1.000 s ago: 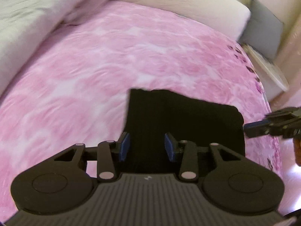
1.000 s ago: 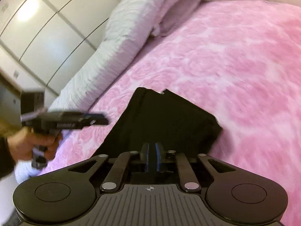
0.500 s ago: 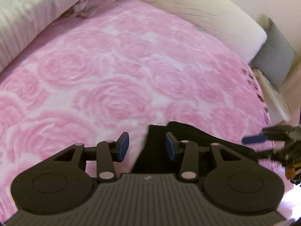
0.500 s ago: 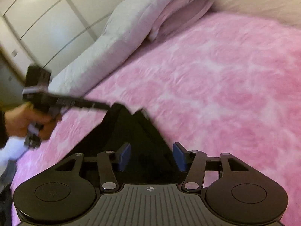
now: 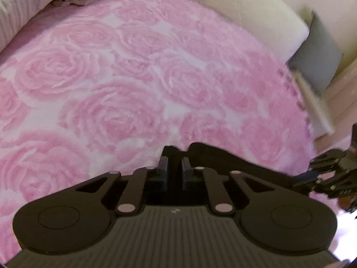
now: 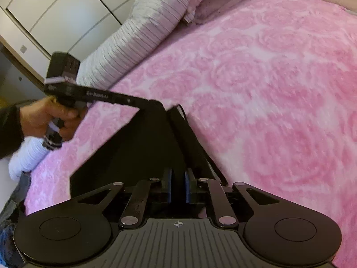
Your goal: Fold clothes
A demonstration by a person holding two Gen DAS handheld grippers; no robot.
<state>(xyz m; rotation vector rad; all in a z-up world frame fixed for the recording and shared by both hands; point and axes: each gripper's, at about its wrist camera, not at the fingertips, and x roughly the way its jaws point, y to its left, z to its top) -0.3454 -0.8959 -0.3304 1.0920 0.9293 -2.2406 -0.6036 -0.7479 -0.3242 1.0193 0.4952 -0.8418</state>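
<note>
Starting at the far left of the right wrist view, a person's hand (image 6: 51, 118) in a dark sleeve (image 6: 10, 131) grips the handle of the left gripper (image 6: 156, 105), whose long black body reaches rightward until its tip meets the far corner of the black garment (image 6: 138, 156). From its own camera, the left gripper (image 5: 174, 169) has its fingers drawn in close, pinching that corner of black cloth between them.

Behind the hand, a striped white duvet (image 6: 138, 33) runs along the far left side of the bed, with white wardrobe doors (image 6: 55, 11) beyond it.

Moving right, the garment lies on the pink rose-patterned blanket (image 6: 279, 89), near the bed's near edge, its right side bunched into a raised fold. The right gripper (image 6: 178, 187) has its blue pads (image 6: 169, 187) nearly together, clamped on the near corner of the same garment.

In the left wrist view, the dark cloth stretches rightward from the pinch to the right gripper (image 5: 312, 176), blurred at the frame's right edge. Further right and far, a cream cushion (image 5: 245, 15) and a grey pillow (image 5: 316, 60) sit beyond the blanket.
</note>
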